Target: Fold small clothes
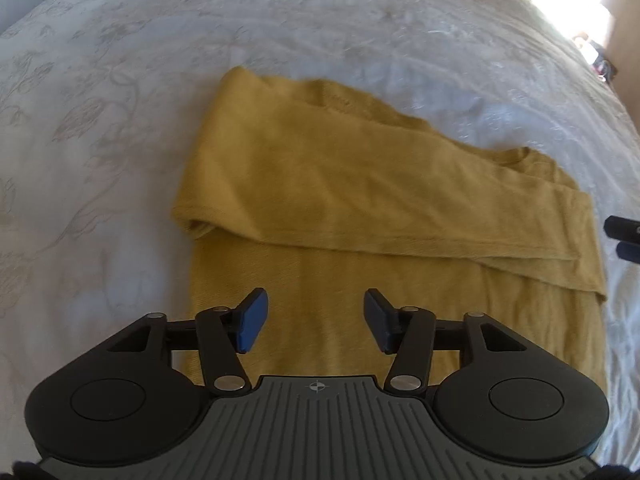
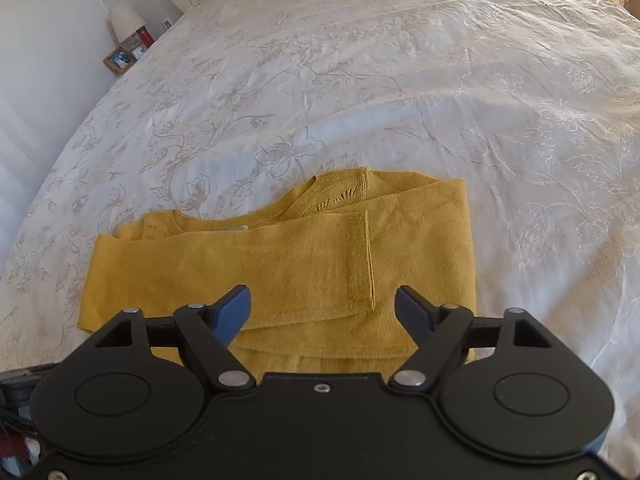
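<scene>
Both my grippers, left (image 1: 316,320) and right (image 2: 323,312), gape empty over sweater (image 1: 320,184); a shallow pinch may drag folded sleeves loose.

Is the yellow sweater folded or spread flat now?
Partly folded: the yellow sweater has both sleeves laid across its body, on the bedspread.

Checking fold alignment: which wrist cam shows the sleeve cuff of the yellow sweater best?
Right wrist: the sleeve cuff lies sharp and fully visible across the yellow sweater. Left wrist shows the sweater blurred, the folded sleeve only as a band, no cuff edge discernible.
</scene>
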`<state>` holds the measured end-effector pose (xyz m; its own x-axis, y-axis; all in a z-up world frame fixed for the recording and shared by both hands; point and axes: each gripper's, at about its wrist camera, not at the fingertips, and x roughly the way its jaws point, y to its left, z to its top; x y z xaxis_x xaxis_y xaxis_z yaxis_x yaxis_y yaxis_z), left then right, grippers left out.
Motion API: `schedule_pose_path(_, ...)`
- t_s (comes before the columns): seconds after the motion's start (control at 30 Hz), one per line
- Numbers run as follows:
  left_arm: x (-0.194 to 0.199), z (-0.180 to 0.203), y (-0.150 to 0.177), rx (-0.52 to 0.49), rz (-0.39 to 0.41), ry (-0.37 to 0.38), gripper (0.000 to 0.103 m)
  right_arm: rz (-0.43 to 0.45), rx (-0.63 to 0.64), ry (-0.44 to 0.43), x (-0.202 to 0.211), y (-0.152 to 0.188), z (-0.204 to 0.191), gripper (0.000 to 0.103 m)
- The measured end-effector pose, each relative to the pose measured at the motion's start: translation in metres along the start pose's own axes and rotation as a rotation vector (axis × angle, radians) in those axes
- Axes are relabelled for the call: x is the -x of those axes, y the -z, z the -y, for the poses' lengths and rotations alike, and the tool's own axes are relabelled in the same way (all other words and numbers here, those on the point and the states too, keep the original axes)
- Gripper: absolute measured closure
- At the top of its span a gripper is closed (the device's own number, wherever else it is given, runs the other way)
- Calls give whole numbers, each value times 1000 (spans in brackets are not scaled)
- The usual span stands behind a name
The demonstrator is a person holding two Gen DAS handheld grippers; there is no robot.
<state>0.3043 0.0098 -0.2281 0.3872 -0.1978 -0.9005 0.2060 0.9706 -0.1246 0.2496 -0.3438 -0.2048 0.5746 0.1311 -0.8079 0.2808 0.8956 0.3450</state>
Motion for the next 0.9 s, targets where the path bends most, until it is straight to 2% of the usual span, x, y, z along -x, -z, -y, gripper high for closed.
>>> schedule_pose_path(0.03, -2, -7, 2, 7, -6, -17, 37, -15, 3, 6, -8, -3, 0, 31)
schedule_pose_path(0.1, -9, -18, 6, 17, -19, -36, 36, -45, 3, 15, -24, -8, 2, 31)
schedule_pose_path(0.2, -20, -23, 9, 6, -28, -9, 30, -86, 6, 39, -44, -14, 5, 31)
schedule_pose_path(0.27, -27, -17, 10, -26, -35, 6, 17, -110, 7, 51, -53, -15, 7, 33)
schedule_pose_path(0.3, -30, -14, 10, -44, -42, 15, 7, -122, 6, 56, -58, -15, 7, 36)
schedule_pose_path(0.33, -34, -10, 10, -60, -49, 20, 0, -130, 6, 58, -60, -15, 8, 40)
schedule_pose_path(0.4, -40, -4, 10, -85, -57, -2, 1, -137, -1, 57, -62, -15, 8, 47)
schedule_pose_path(0.47, -41, -2, 10, -80, -54, -11, 1, -139, -11, 50, -61, -18, 6, 64)
schedule_pose_path(0.5, -42, -2, 10, -74, -53, -13, 1, -138, -9, 51, -59, -19, 5, 82)
schedule_pose_path(0.53, -42, -2, 11, -74, -53, -14, 0, -129, -4, 36, -54, -22, 2, 88)
schedule_pose_path(0.63, -43, -1, 12, -77, -51, -15, 0, -56, 33, -10, -26, -29, -8, 89)
schedule_pose_path(0.73, -42, -2, 13, -76, -48, -17, 0, 16, 45, 4, 2, -35, -5, 90)
schedule_pose_path(0.8, -41, -3, 12, -75, -46, -19, 0, 26, 52, 58, 6, -36, 3, 90)
schedule_pose_path(0.83, -42, -3, 13, -75, -45, -21, 0, 14, 73, 111, 2, -37, 7, 90)
schedule_pose_path(0.9, -41, -3, 13, -74, -45, -24, 0, -29, 68, 153, -10, -36, 19, 90)
